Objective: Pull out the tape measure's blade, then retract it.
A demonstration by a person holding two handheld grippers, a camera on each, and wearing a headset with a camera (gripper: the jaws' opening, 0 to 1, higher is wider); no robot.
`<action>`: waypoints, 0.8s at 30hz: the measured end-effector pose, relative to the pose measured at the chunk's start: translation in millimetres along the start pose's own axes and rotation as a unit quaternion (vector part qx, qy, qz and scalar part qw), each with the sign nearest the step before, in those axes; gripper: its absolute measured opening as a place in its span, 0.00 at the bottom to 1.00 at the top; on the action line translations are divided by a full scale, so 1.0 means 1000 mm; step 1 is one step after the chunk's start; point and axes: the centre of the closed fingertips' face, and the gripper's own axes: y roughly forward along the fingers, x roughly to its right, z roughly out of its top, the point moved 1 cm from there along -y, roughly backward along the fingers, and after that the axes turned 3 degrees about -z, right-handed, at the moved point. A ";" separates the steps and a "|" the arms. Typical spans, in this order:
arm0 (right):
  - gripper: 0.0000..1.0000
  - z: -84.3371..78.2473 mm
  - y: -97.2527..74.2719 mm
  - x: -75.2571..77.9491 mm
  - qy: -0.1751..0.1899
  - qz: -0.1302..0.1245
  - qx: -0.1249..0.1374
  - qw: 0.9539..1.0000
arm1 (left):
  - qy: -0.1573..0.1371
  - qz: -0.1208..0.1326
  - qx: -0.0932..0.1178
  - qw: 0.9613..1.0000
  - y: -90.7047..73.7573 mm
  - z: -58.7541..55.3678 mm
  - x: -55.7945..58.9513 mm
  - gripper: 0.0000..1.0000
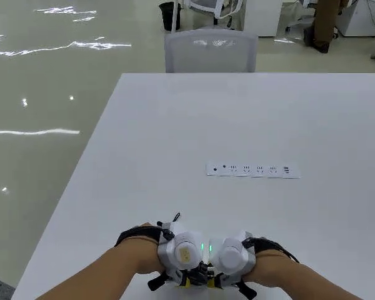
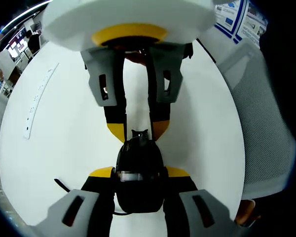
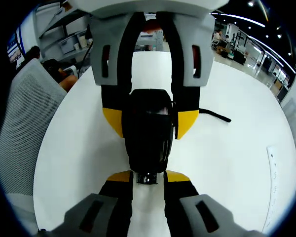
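A black tape measure (image 2: 138, 173) sits between my left gripper's (image 2: 139, 174) yellow-tipped fingers, which are shut on its case. Facing it from the other side, my right gripper (image 3: 148, 177) is shut on the small hook at the blade's tip (image 3: 147, 178), right at the case's mouth. In the right gripper view the black case (image 3: 149, 133) fills the space between the left gripper's fingers (image 3: 112, 118). No length of blade shows between case and hook. In the head view both grippers meet at the table's near edge, left gripper (image 1: 182, 255) and right gripper (image 1: 232, 256) almost touching.
A white power strip (image 1: 252, 170) lies flat at mid-table. The tape measure's thin black wrist strap (image 3: 214, 116) trails on the white table (image 1: 175, 137). One grey mesh chair (image 1: 210, 51) stands at the far edge, and another one (image 3: 19, 123) is close to me.
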 end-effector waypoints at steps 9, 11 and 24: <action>0.20 -0.006 0.006 0.000 0.010 0.001 -0.016 1.000 | -0.006 0.001 0.001 1.000 -0.003 0.004 0.002 0.33; 0.20 -0.006 0.006 -0.001 -0.007 -0.004 -0.020 1.000 | -0.004 0.001 -0.002 1.000 -0.003 0.003 0.001 0.33; 0.11 -0.008 0.005 0.001 0.003 0.007 -0.043 0.999 | -0.031 -0.001 -0.001 1.000 -0.006 0.003 0.000 0.32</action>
